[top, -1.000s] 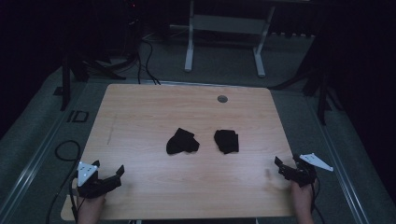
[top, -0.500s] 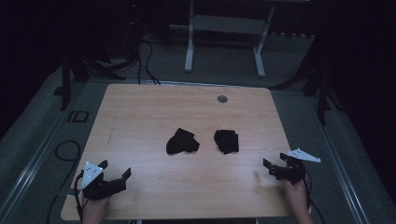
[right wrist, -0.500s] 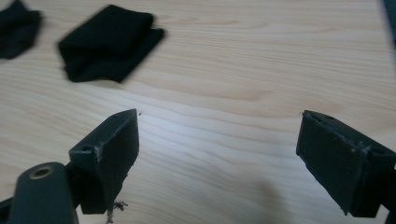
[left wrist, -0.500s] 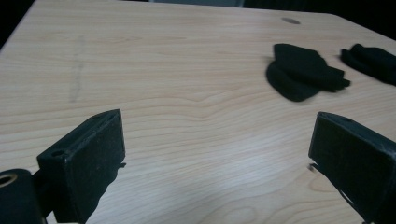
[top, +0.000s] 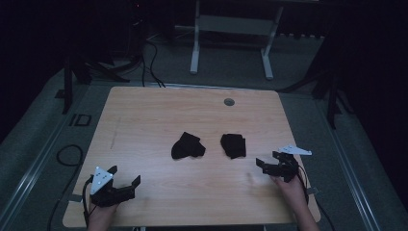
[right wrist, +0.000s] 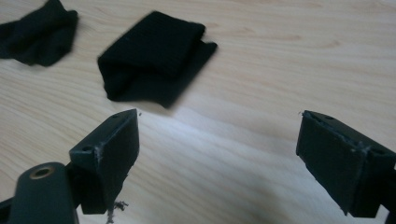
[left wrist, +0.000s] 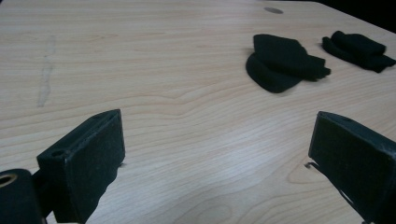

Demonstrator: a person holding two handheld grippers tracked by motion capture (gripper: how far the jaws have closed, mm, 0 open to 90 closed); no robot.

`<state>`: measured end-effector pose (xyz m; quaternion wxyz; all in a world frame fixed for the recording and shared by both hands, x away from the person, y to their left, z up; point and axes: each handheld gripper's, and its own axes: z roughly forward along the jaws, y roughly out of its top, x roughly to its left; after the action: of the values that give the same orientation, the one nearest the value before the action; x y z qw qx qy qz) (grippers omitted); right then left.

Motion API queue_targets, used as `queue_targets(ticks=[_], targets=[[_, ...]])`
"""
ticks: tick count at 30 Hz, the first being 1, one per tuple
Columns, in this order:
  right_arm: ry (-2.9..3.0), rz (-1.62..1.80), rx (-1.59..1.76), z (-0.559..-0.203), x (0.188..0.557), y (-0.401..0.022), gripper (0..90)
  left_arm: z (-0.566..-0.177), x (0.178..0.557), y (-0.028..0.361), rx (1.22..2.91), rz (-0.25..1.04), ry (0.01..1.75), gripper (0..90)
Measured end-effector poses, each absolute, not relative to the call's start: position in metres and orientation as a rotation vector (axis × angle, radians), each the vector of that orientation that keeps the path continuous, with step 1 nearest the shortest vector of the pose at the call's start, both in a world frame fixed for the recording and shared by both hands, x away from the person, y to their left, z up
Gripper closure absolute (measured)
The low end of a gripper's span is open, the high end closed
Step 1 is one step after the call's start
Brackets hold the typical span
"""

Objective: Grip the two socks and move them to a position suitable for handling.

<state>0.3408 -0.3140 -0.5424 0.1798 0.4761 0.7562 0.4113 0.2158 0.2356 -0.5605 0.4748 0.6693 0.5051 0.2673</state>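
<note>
Two black cloth pieces lie near the middle of the wooden table (top: pixel 144 120), side by side and apart. The right cloth (top: pixel 233 145) is folded into a rough square; in the right gripper view it sits just ahead of the jaws, slightly left of the gap. The left cloth (top: pixel 187 146) is more crumpled, possibly a folded sock, though the dim light makes that hard to confirm. The right gripper (top: pixel 267 161) hovers near the right cloth, its jaws spread wide and empty. The left gripper (top: pixel 126 177) is low at the table's near left corner, well apart from both cloths, jaws likewise wide open with nothing between them. A small round grommet (top: pixel 229 102) sits near the far edge.
</note>
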Motion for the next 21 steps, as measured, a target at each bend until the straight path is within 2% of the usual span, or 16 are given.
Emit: queue_targets(ticks=[12, 16, 18, 21], targets=[[2.195, 1.161, 1.214, -0.527, 0.374, -0.268, 13.9, -0.561, 0.218, 0.227, 1.679, 0.638, 1.18, 3.9], [2.214, 1.174, 1.181, -0.528, 0.388, -0.252, 17.6, -0.561, 0.217, 0.227, 1.676, 0.633, 1.17, 4.0], [2.228, 1.171, 1.149, -0.528, 0.393, -0.243, 24.3, -0.561, 0.218, 0.227, 1.683, 0.628, 1.169, 4.0], [2.249, 1.152, 1.15, -0.53, 0.404, -0.231, 24.8, -0.562, 0.219, 0.226, 1.692, 0.615, 1.163, 4.0]])
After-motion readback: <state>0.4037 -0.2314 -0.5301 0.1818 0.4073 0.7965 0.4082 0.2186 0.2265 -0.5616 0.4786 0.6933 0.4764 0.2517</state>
